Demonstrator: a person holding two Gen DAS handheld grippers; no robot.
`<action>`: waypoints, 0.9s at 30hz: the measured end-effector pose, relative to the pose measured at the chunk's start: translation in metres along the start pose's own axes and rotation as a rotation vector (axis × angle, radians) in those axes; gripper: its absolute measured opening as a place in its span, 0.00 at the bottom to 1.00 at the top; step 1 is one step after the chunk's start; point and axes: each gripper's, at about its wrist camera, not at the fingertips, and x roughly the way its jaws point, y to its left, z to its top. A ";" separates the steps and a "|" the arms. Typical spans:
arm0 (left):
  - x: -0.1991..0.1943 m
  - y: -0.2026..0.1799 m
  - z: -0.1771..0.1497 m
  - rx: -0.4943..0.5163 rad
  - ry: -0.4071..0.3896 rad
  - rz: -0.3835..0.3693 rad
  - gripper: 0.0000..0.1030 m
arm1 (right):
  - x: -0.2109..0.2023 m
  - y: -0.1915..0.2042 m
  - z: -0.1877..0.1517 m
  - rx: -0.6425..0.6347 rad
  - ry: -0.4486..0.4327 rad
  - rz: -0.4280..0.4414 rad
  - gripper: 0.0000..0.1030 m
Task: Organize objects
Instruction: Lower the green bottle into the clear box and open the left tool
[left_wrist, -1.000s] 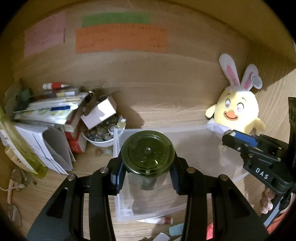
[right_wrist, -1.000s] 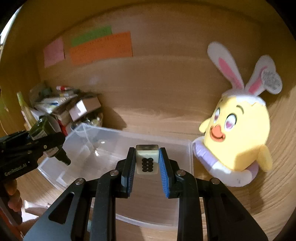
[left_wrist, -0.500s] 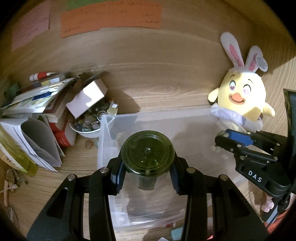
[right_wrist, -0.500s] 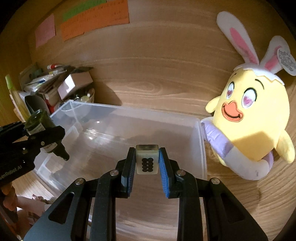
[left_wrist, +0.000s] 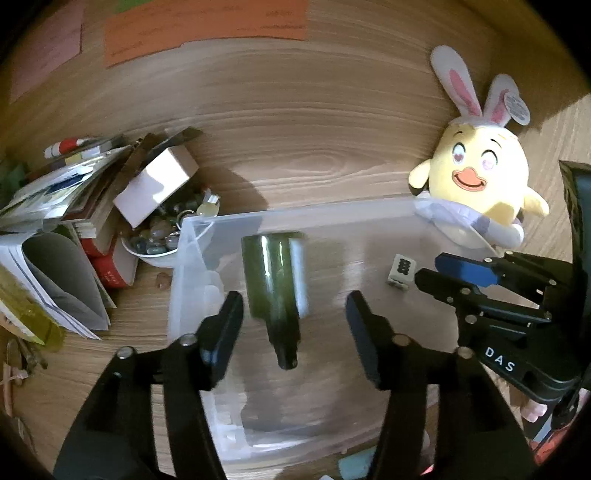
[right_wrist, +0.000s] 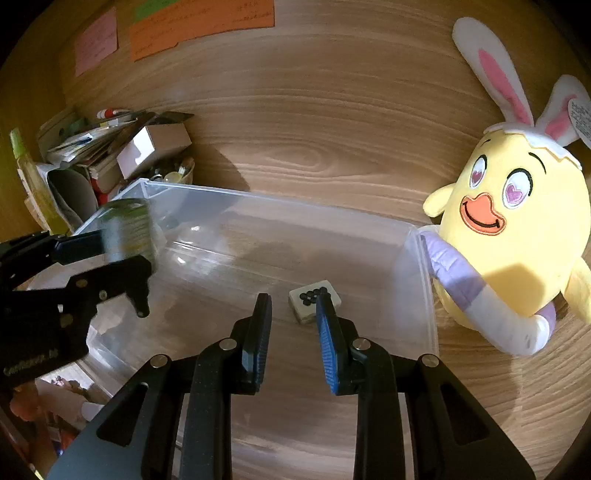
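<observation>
The dark green glass bottle (left_wrist: 275, 291) hangs blurred over the clear plastic bin (left_wrist: 295, 218), neck pointing back toward the left gripper (left_wrist: 293, 325). That gripper's jaws are opening, spread wide to either side of the bottle, and its pads no longer press the glass. Toward the bin's right end, a white mahjong tile (right_wrist: 314, 304) with black dots lies on the bin floor, just ahead of the right gripper (right_wrist: 293, 332). This gripper's blue-faced pads stand a little apart with nothing pinched between them; the tile sits beyond the fingertips, partly hidden behind the right one.

The bin rests on a wood-grain desk (right_wrist: 332, 147). At the bin's right end leans a yellow chick plush (right_wrist: 517, 240) with rabbit ears. At its left end stand a white bowl of pebbles (left_wrist: 155, 247), a small cardboard box (left_wrist: 155, 188) and a heap of books and papers (left_wrist: 55, 221). Orange and pink notes (left_wrist: 203, 26) are stuck on the wooden back panel.

The left wrist view shows the bottle lengthwise; the right wrist view catches only its blurred base beside the left gripper.
</observation>
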 end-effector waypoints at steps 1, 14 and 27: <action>-0.001 -0.002 -0.001 0.011 -0.005 0.008 0.64 | 0.000 0.000 0.000 0.000 0.000 0.000 0.22; -0.027 -0.003 0.000 0.017 -0.043 0.011 0.81 | -0.020 -0.001 0.003 0.013 -0.051 -0.008 0.45; -0.079 -0.003 -0.012 0.040 -0.120 0.038 0.96 | -0.073 0.004 -0.001 0.007 -0.154 -0.019 0.75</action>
